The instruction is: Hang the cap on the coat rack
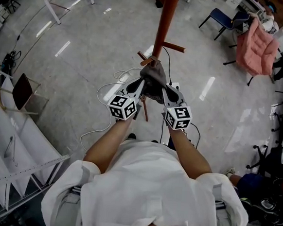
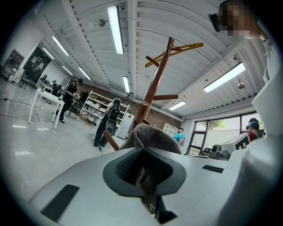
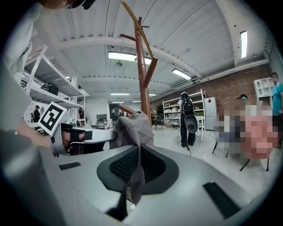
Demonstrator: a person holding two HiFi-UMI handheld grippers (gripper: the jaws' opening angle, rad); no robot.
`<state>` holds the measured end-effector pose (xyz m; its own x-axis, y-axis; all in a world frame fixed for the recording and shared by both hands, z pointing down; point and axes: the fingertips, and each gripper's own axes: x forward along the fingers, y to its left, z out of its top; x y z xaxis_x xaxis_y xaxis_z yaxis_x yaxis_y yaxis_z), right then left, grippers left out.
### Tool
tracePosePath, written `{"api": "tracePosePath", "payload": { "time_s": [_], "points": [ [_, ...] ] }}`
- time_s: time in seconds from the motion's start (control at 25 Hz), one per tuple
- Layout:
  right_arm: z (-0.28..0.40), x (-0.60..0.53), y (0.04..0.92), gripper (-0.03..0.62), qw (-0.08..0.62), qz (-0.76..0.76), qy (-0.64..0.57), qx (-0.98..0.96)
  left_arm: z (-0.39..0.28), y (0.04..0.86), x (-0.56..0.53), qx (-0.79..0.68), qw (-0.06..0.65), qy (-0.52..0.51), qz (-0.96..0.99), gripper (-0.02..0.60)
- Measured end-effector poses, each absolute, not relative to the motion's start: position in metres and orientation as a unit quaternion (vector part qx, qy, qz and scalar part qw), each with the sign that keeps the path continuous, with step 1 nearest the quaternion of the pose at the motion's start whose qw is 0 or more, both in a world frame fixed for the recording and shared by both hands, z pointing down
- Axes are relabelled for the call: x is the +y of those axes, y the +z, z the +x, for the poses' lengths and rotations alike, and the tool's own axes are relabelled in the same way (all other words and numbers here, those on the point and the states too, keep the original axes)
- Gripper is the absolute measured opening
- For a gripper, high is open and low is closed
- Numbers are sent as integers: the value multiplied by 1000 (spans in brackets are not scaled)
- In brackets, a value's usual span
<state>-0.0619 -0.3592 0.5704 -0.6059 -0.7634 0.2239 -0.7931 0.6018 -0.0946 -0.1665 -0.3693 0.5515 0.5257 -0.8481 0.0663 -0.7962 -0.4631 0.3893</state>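
Observation:
A dark grey cap (image 1: 154, 79) hangs between my two grippers, just below a short peg (image 1: 146, 61) of the brown wooden coat rack (image 1: 165, 19). My left gripper (image 1: 137, 89) is shut on the cap's left edge and my right gripper (image 1: 168, 93) is shut on its right edge. In the left gripper view the cap (image 2: 150, 137) bulges up past the jaws with the rack's pole (image 2: 155, 84) right behind it. The right gripper view shows cap fabric (image 3: 132, 132) pinched in the jaws, and the left gripper (image 3: 90, 136) across from it.
White cables (image 1: 109, 90) lie on the grey floor near the rack's foot. A chair with a pink cushion (image 1: 256, 46) stands at the right, a blue chair (image 1: 222, 19) further back. White shelving (image 1: 12, 148) runs along the left, with a small wooden chair (image 1: 21, 93).

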Motion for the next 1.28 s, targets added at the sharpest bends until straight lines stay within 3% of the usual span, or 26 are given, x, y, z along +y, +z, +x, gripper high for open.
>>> {"api": "tracePosePath", "payload": {
  "time_s": [1.08,1.28],
  "points": [
    [-84,-376,627,32,125,414,128,-893,-178,584,-369,-507,174,13,844,23],
    [-76,-368,633,46,125,408,141,-893,-182,585,-357,-521,165,24,837,74]
  ]
}}
